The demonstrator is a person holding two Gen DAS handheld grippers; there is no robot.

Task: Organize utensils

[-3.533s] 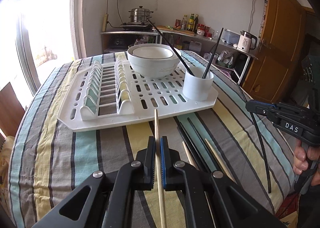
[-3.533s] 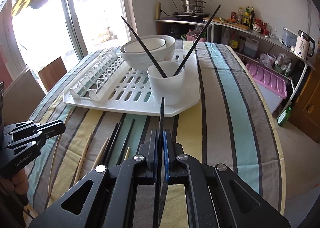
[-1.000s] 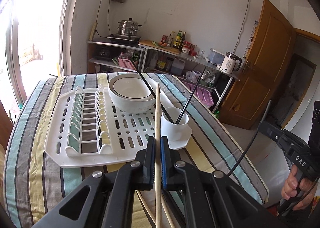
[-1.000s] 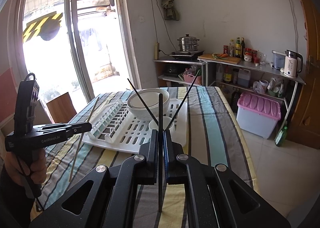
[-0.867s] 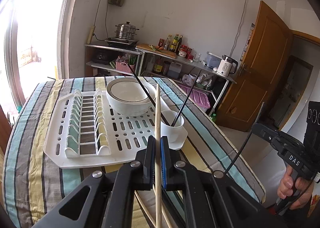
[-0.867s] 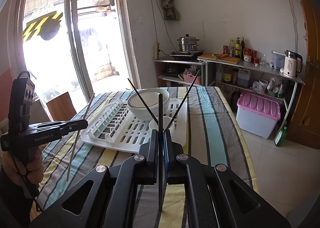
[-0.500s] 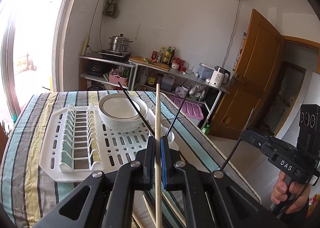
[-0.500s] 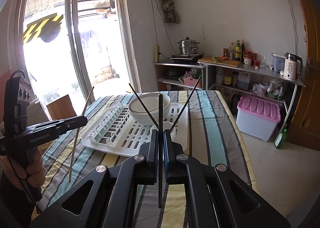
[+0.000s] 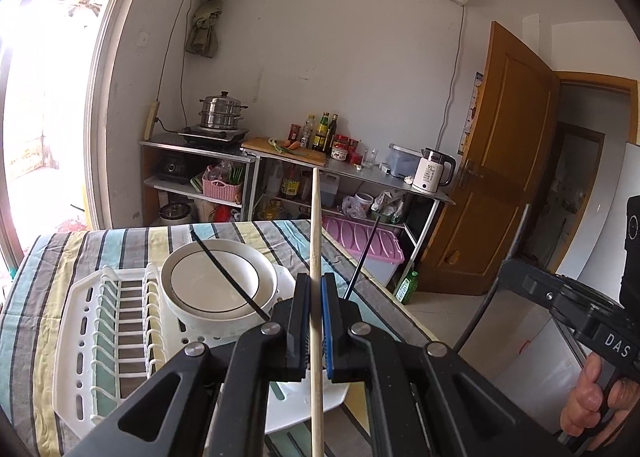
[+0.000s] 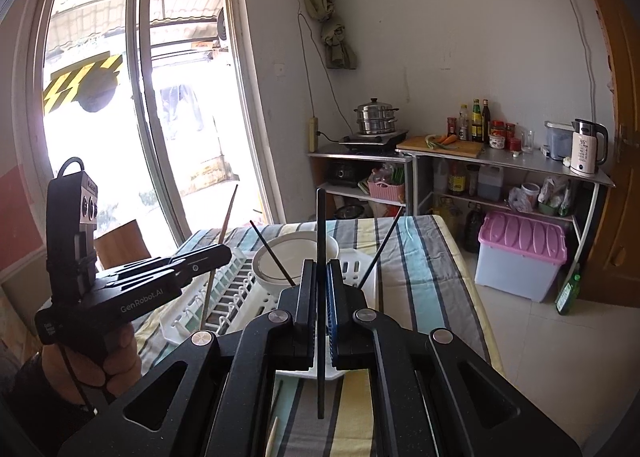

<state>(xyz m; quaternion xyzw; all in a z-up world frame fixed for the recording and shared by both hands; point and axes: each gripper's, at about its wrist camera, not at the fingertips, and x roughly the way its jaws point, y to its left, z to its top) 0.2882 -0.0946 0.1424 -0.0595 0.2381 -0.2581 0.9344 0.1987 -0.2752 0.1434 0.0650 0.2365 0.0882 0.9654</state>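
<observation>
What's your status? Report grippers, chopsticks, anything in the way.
Left gripper shut on wooden chopstick. Right gripper shut on black chopstick. Both above the drying rack. Two black chopsticks already lean there.

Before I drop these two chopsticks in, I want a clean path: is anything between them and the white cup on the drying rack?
Nothing stands in the open air ahead of the wooden chopstick or the black chopstick. The white cup itself is hidden behind the jaws, and two black chopsticks already lean out of it, so its opening is partly taken.
</observation>
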